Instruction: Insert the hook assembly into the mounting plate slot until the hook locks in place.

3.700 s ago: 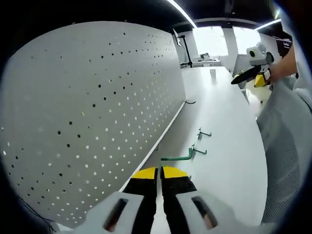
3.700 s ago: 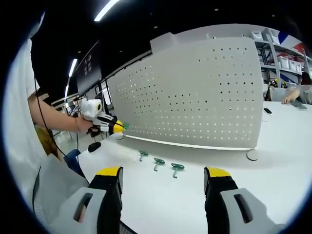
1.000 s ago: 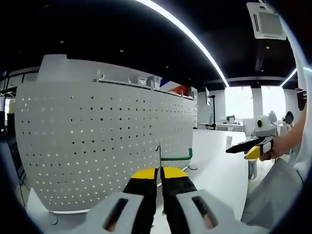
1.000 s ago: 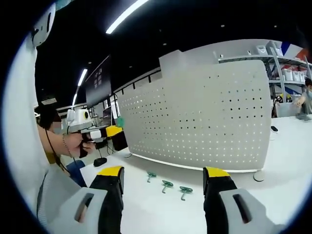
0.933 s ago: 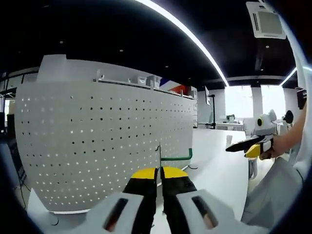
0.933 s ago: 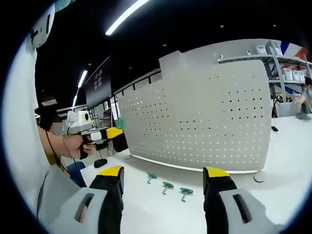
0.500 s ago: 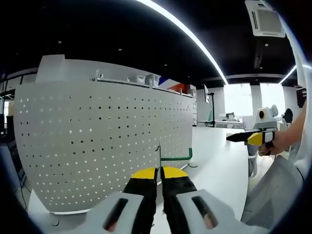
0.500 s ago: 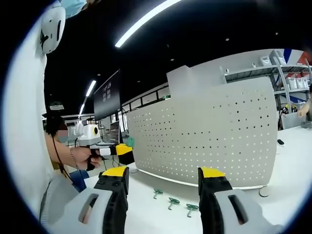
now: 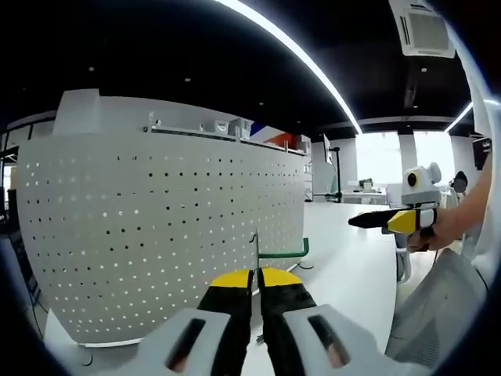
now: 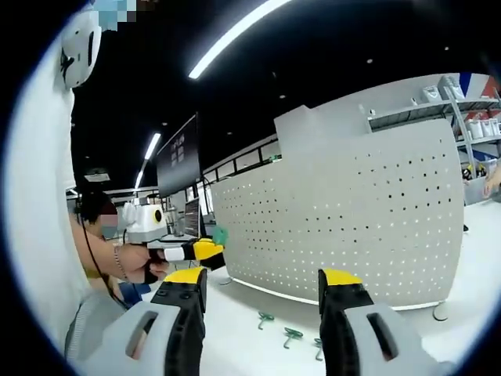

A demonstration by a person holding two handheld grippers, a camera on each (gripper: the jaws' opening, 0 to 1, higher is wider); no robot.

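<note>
We hold a green hook up in front of the white board with holes.

Our left claw is pressed tight on the green hook, which sticks up close to the board; we cannot tell if it touches. Our right claw has its jaws wide apart with nothing between them. Three more green hooks lie on the white table just below the board. The left claw also shows from the side, and its hook looks like a small green blur.
</note>
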